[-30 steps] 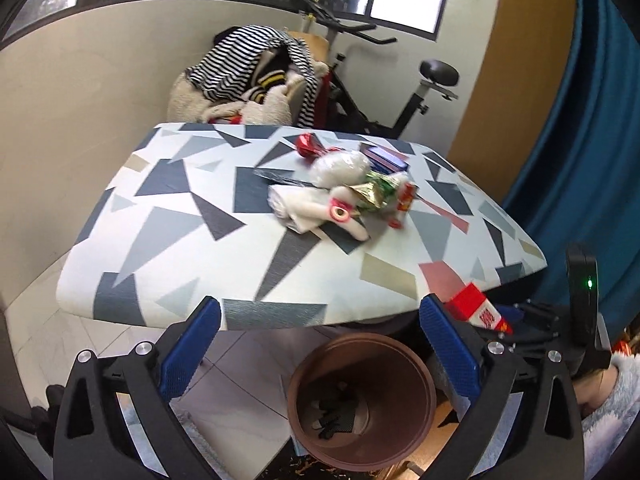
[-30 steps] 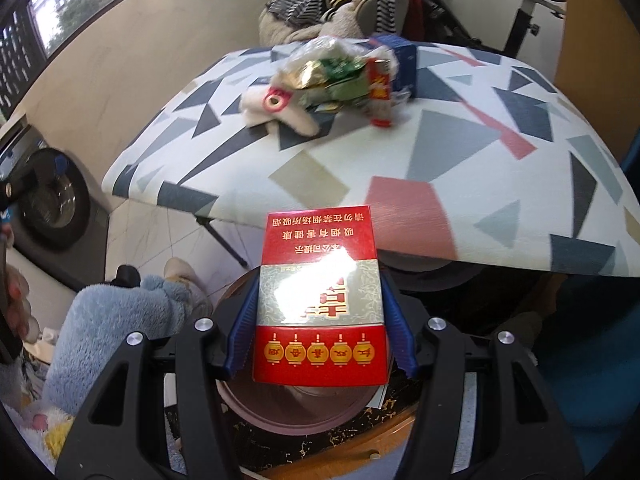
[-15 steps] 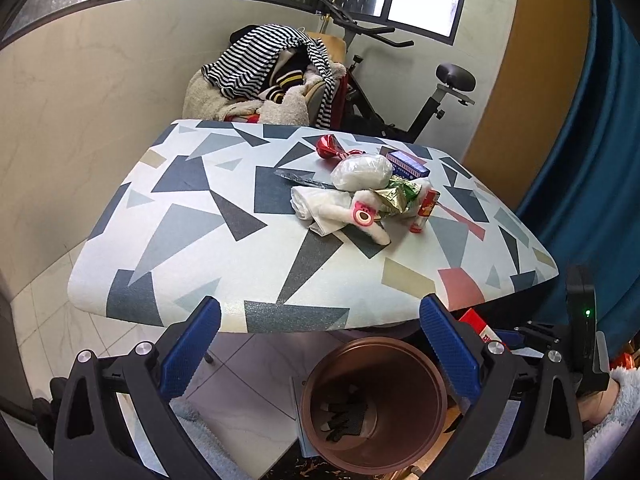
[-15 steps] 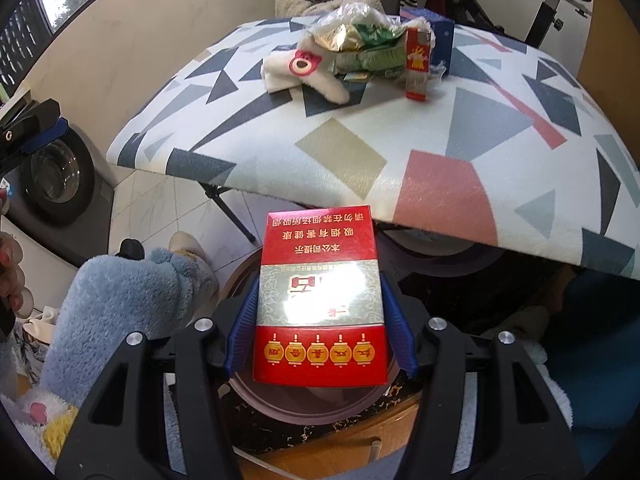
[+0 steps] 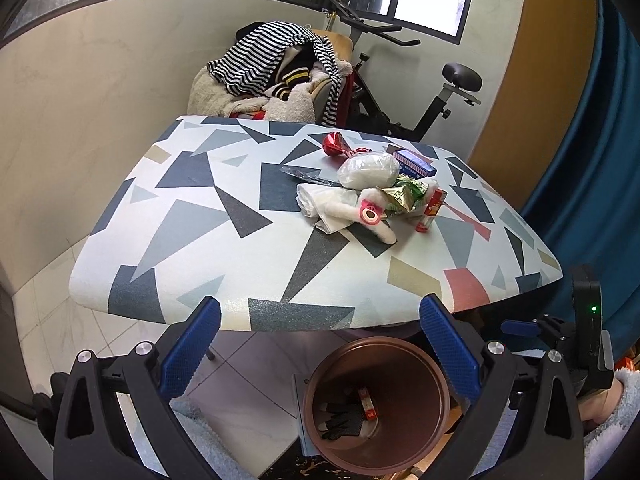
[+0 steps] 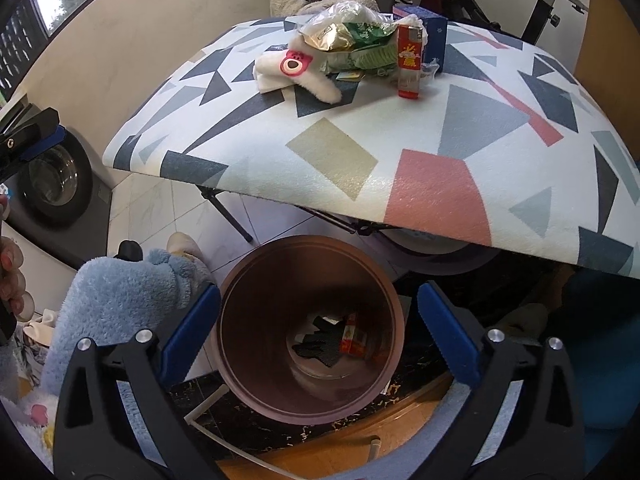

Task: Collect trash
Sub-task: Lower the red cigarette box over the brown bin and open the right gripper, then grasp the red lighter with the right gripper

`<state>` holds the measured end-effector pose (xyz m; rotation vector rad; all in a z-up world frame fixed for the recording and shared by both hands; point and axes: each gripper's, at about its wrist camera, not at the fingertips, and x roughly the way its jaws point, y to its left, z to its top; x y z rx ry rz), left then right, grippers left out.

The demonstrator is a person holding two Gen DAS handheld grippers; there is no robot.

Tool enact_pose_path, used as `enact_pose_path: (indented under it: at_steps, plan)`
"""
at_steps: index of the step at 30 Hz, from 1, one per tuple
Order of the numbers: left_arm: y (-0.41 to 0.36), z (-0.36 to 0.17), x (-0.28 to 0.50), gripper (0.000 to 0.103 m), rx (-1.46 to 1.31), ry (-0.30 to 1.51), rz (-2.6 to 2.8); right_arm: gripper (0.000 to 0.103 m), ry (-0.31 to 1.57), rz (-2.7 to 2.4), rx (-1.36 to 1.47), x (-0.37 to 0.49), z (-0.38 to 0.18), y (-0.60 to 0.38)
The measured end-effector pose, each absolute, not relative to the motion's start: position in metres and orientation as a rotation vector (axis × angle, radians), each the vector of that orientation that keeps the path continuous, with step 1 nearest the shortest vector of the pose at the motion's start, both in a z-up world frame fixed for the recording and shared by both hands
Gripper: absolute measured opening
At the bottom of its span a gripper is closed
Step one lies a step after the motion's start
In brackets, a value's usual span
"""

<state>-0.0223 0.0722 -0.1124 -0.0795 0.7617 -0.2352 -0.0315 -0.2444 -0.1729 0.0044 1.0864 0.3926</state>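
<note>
The right gripper (image 6: 318,330) has just sprung wide, nothing between its jaws, above the brown bin (image 6: 310,400); the red packet (image 6: 352,336) lies inside beside a black glove (image 6: 316,340). The left gripper (image 5: 320,352) hangs wide, empty. More trash (image 5: 376,196) stays on the desk (image 5: 224,264).

The round brown plastic bin (image 6: 310,396) holds a red packet (image 6: 352,336) and a black glove (image 6: 316,344). The white table top (image 5: 224,256) bears grey, navy, tan and red triangles. Both grippers' pads (image 6: 188,332) are blue.
</note>
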Motion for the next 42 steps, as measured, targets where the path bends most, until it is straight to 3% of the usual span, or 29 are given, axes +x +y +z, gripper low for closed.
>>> enact_pose_path:
  at_steps: [25,42]
  plan:
    - [0.051,-0.098,-0.008,0.097,-0.037,0.675,-0.278,0.097,0.971,0.226,-0.002,-0.004,-0.142,-0.300]
    - [0.052,-0.109,0.026,0.097,-0.054,0.740,-0.284,0.097,0.956,0.241,-0.073,0.024,-0.125,-0.299]
